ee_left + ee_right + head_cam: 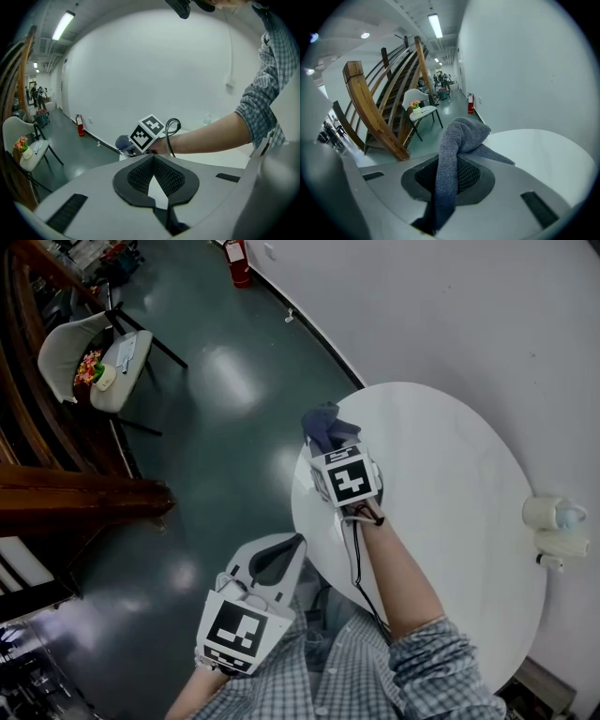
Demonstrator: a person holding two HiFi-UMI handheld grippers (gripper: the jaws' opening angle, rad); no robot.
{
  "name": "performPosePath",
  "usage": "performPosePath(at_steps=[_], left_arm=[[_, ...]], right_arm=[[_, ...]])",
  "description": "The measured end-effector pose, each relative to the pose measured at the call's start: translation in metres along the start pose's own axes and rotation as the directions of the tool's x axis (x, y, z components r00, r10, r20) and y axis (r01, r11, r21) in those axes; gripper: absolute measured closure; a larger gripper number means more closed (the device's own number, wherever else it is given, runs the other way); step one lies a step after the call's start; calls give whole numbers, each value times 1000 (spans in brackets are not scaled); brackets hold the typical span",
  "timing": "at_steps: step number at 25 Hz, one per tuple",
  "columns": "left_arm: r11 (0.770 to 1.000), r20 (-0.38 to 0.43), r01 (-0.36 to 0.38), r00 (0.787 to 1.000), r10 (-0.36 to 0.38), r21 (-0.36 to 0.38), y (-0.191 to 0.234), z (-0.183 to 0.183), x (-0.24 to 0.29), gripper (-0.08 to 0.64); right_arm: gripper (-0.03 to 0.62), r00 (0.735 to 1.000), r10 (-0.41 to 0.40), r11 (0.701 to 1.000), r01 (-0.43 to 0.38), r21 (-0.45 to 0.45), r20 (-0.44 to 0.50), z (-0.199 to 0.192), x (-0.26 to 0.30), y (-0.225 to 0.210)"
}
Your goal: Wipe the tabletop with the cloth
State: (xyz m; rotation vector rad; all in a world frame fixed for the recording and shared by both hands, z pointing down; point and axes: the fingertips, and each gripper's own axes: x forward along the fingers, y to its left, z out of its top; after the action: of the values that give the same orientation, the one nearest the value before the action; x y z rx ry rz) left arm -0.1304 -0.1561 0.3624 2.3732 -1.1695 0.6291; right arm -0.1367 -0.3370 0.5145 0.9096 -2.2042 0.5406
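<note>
Hanging beside the table over glossy teal floor, the left gripper (pixel 281 557) has its mesh-padded jaws pressed together on nothing. The right gripper (pixel 330 434) pinches the grey cloth (pixel 323 418) at the left rim of the round white tabletop (pixel 450 521). Its own view alone shows the cloth's knit weave, while only the head view catches white rolls (pixel 555 515) at the right edge.

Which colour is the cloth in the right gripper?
The cloth is blue-grey; right gripper view shows it best.

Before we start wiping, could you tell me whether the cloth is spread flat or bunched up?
Bunched up: the cloth is a crumpled lump pinched by the right gripper, its jaws shut on it.
</note>
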Motion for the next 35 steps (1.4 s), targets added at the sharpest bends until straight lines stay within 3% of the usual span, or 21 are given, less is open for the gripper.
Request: performPosePath(at_steps=[9,16,25,35], left_arm=[[998,-8,50,999,-50,30,-14,7,14,555],[994,-14,90,996,-89,60,-41,16,34,555],[992,-28,106,994,-104,69,-68,17,48,555],[991,-47,105,994,-101,85,-93,19,62,555]], right_arm=[[540,994,-104,992,103,70,22,-19,-32,-60],[540,974,-227,964,220,152,29,-60,-79,-130],[540,926,-376,892,362,270,0,-116,-144,-219],[540,855,-515,787,499,364,-60,-175,-213,-319]])
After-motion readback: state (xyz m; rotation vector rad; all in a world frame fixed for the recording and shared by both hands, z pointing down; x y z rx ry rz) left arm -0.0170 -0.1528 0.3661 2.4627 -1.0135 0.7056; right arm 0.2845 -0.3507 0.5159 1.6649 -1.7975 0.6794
